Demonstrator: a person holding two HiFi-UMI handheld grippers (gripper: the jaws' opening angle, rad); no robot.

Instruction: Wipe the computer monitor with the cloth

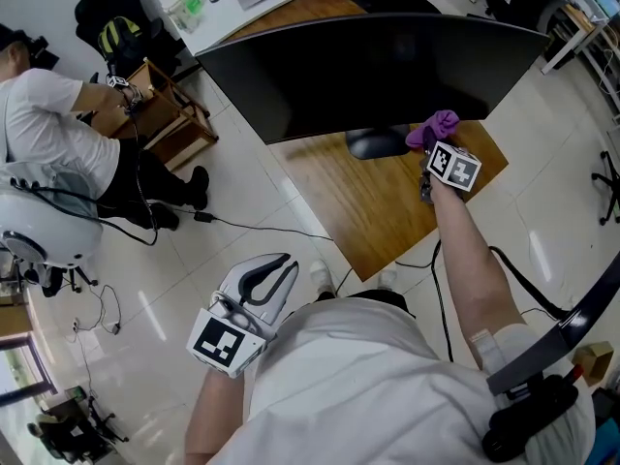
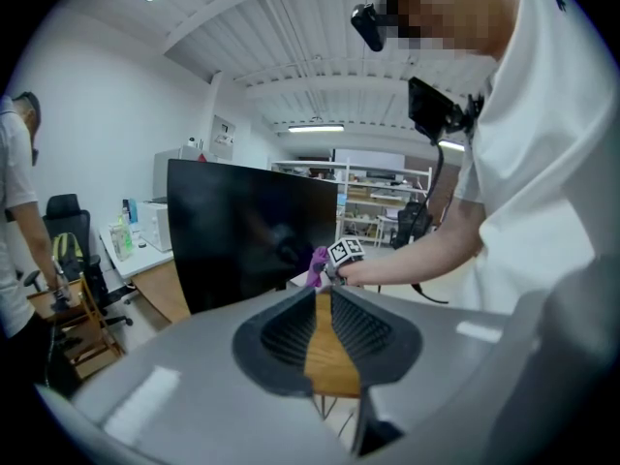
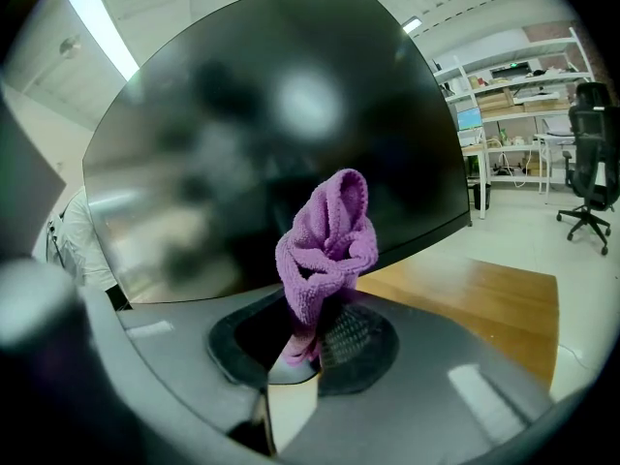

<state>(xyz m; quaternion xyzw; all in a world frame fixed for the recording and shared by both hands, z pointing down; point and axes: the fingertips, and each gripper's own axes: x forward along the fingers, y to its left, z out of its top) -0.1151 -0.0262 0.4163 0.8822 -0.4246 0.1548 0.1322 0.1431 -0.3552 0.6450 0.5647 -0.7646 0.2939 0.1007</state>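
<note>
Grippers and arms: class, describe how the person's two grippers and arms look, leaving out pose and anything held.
The left gripper and right gripper share one design: a light grey shell, black ribbed pads lining the jaws, and a white cube bearing black square markers. The person wears a white short-sleeved shirt, and the forearms are uncovered.

A white short-sleeved shirt (image 1: 368, 386) is worn; the left hand-held gripper (image 1: 281, 262) and right hand-held gripper (image 3: 312, 313) are cased in grey, padded black, marked with black-and-white squares.
</note>
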